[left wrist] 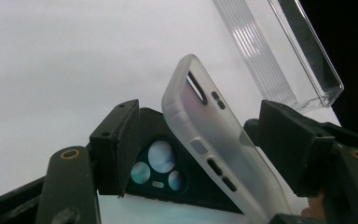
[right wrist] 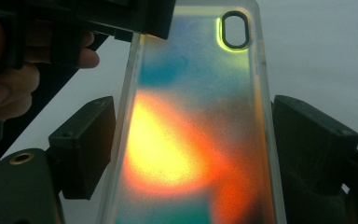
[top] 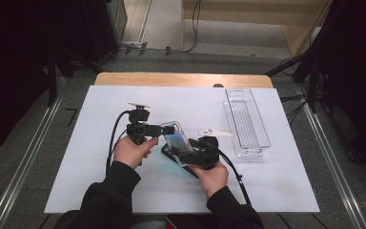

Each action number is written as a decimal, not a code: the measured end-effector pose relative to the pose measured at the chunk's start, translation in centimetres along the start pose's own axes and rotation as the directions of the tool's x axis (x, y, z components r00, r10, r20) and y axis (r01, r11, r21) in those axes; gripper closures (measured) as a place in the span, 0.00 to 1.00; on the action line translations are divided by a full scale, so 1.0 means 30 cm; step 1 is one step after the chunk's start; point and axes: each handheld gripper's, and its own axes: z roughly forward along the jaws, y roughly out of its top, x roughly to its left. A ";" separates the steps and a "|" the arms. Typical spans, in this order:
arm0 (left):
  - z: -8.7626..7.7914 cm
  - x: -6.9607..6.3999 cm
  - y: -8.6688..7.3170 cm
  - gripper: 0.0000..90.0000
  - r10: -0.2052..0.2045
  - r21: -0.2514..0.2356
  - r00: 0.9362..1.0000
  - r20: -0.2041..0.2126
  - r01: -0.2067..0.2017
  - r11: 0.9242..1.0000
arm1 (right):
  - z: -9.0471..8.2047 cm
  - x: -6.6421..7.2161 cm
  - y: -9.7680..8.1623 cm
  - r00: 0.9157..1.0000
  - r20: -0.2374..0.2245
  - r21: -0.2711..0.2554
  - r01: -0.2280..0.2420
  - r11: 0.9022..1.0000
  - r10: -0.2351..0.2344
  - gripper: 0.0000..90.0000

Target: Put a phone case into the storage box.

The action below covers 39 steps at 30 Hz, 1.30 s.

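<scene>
A translucent iridescent phone case (top: 176,137) stands tilted above a dark green phone (top: 189,169) that lies on the white table sheet (top: 95,171). My right gripper (top: 180,155) reaches in from the right and is shut on the case (right wrist: 191,140), a pad on each long edge. My left gripper (top: 170,130) comes from the left to the case's upper end. Its jaws stand on either side of the frosted case (left wrist: 214,140) with gaps showing, so it is open (left wrist: 205,144). Between those jaws the phone's camera lenses (left wrist: 161,163) show under the case.
A clear plastic tray (top: 246,121) lies lengthwise at the right of the sheet, also seen beyond the case (left wrist: 284,56). The table's wooden far edge (top: 181,78) borders the sheet. Cables trail from both grippers toward the person.
</scene>
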 end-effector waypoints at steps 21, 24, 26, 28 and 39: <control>-0.011 0.040 0.004 0.95 -0.168 0.006 0.977 0.131 0.169 0.986 | 0.044 0.042 -0.022 0.996 -0.012 -0.042 0.083 0.996 -0.083 0.17; -0.023 0.039 0.007 0.95 -0.191 0.000 0.967 0.167 0.194 0.981 | 0.039 0.047 -0.018 0.993 0.001 -0.065 0.119 0.991 -0.119 0.16; -0.034 0.034 0.008 0.95 -0.187 -0.007 0.965 0.182 0.191 0.982 | 0.038 0.044 -0.011 0.993 -0.021 -0.061 0.119 0.991 -0.120 0.16; -0.039 0.027 0.007 0.96 -0.177 -0.014 0.968 0.180 0.183 0.983 | 0.033 0.051 -0.001 0.985 -0.001 -0.050 0.174 0.983 -0.175 0.15; -0.075 0.007 0.009 0.96 -0.115 -0.075 0.984 0.138 0.126 0.989 | 0.008 0.041 0.053 0.971 -0.102 0.113 0.229 0.967 -0.218 0.00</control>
